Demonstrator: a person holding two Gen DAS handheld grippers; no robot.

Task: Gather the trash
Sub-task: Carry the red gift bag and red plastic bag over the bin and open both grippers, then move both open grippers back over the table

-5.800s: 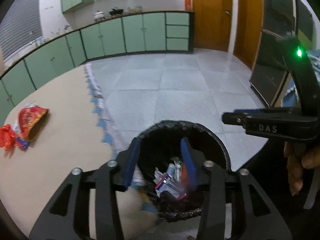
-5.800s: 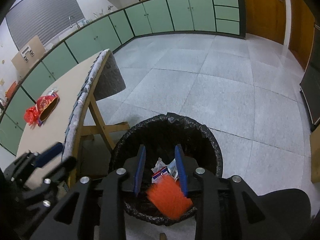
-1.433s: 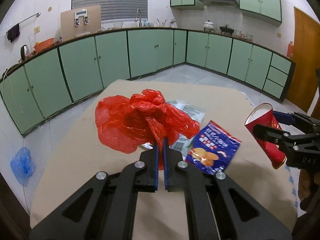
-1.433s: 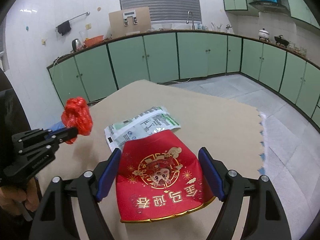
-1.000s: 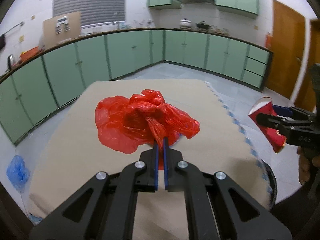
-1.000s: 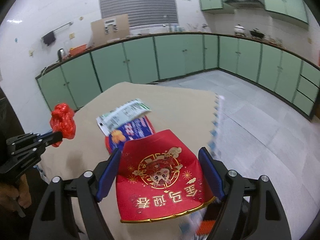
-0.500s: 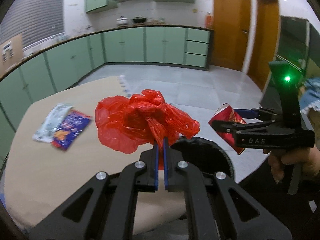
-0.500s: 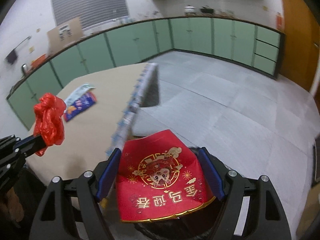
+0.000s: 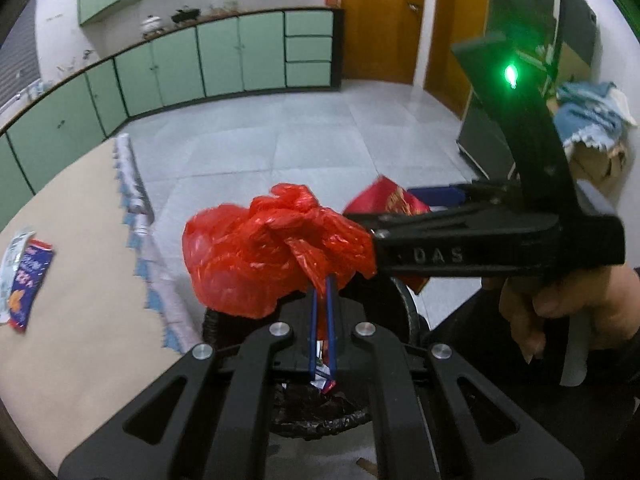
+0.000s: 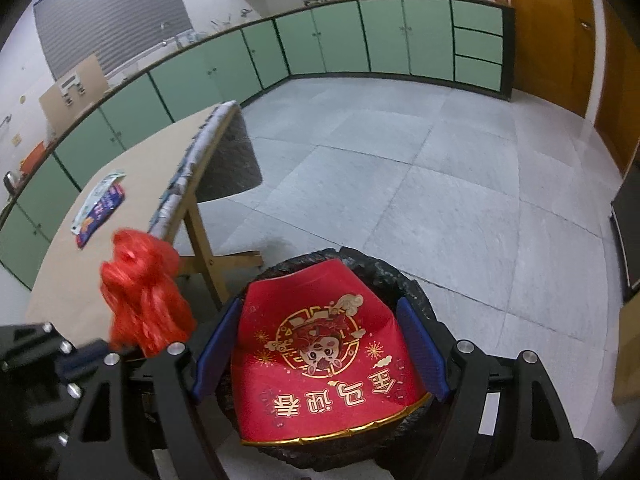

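Overall, the largest surface is the grey tiled floor [image 10: 460,184], filling the centre and right of both views. Green cabinets [image 10: 328,40] run along the far wall across the upper part of each frame. The tan counter [image 9: 80,320] occupies the lower left of the left wrist view and the left edge of the right wrist view, with a patterned trim along its near edge.

Below centre in both views stands the trash bin [image 10: 412,280], lined with a black bag; its rim shows around the held items, and some wrappers are visible inside it in the left wrist view.

The right gripper [image 10: 320,344] sits at the bottom centre of its own view, directly over the bin. Its jaws stand wide and grasp the red paper bag [image 10: 320,344] by its two side edges; the bag bows upward between the blue pads and bears a gold cartoon emblem and characters. In the left wrist view, this gripper enters from the right, held by a hand [image 9: 560,300], with a green light lit on its upper part.

The left gripper [image 9: 322,308] is clenched on a tail of the crumpled red plastic bag [image 9: 264,256], which bunches above the fingertips over the left part of the bin rim.

Two wrappers [image 9: 22,276], one blue and one pale, lie overlapping on the counter at the left edge, well apart from the bin.
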